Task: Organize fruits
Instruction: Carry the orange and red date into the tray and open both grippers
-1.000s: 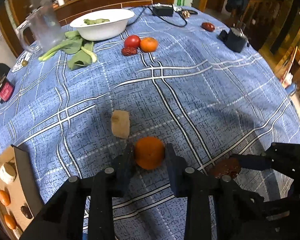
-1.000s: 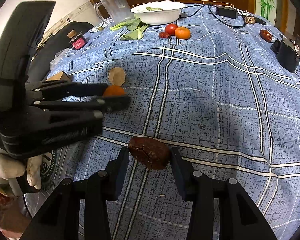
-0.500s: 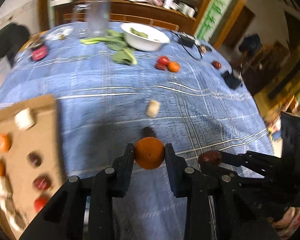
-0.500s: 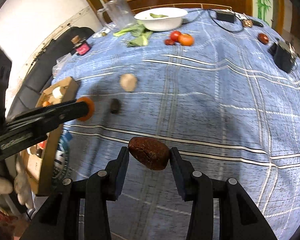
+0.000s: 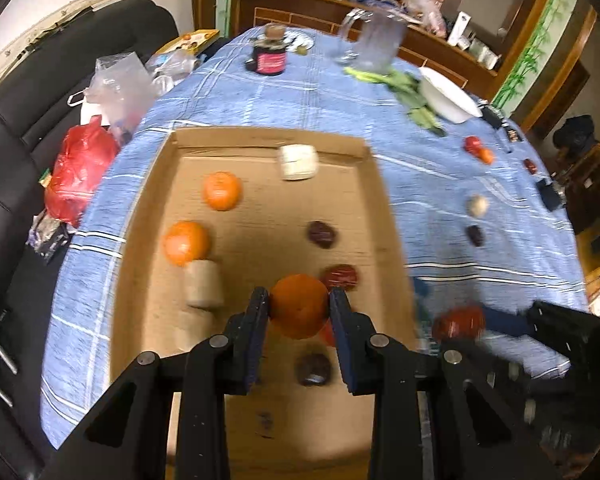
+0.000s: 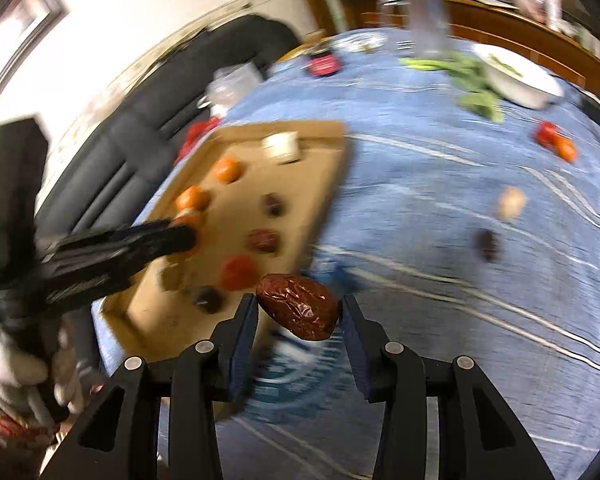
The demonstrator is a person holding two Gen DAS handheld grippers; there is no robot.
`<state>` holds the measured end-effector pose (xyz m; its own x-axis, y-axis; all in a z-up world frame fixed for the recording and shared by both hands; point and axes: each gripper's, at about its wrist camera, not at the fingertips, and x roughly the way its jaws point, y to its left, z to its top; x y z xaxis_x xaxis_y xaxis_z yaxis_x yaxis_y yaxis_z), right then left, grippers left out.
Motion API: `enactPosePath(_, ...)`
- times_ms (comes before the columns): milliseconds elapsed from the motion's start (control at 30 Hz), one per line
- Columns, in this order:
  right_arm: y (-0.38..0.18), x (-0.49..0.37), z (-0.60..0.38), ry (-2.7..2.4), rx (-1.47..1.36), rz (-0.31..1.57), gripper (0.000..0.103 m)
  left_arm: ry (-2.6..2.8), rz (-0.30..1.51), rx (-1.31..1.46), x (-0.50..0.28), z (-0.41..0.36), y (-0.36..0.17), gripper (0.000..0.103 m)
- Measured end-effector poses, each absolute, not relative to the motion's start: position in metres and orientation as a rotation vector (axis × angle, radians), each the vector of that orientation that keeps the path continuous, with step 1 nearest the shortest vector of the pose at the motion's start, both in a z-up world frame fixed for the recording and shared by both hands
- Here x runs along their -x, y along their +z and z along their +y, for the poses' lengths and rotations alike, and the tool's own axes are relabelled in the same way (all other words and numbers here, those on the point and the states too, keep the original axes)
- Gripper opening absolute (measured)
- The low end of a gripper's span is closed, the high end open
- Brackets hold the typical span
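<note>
Over tray point(image 5: 384, 216), orange point(image 5: 299, 305); elsewhere, date point(image 6: 298, 306).

Premises: a private home, dining or living area. A round table point(image 5: 340, 104) carries a blue checked cloth, with a white bowl point(image 5: 448, 96), leafy greens point(image 5: 412, 92) and a clear pitcher point(image 5: 374, 44) on it. A cluttered wooden sideboard point(image 5: 332, 4) lines the wall. A black sofa point(image 5: 60, 64) holds plastic bags point(image 5: 116, 84).

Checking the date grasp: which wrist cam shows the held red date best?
Right wrist view: the red date sits sharp and centered in the right gripper, wrinkled skin visible. In the left wrist view it is only a motion-blurred red blob at the right edge, contact unreadable.
</note>
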<state>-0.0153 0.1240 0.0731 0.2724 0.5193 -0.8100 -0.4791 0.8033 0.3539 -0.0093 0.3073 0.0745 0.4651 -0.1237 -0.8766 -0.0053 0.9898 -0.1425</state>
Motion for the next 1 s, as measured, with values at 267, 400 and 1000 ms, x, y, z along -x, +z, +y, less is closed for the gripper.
enactPosePath(267,0.057,0.034,0.179,0.719,0.066,1.143,0.046,-0.095,1.127,0.078,-0.025,0.321,0.052,0.030)
enactPosePath(400,0.046,0.038,0.191,0.706,0.108,1.169,0.046,-0.111,1.166,0.107,-0.045,0.325,0.037,0.030)
enactPosePath(1000,0.043,0.035,0.211,0.701,0.146,1.156,0.063,-0.115,1.138,0.169,-0.047,0.334,0.051,0.047)
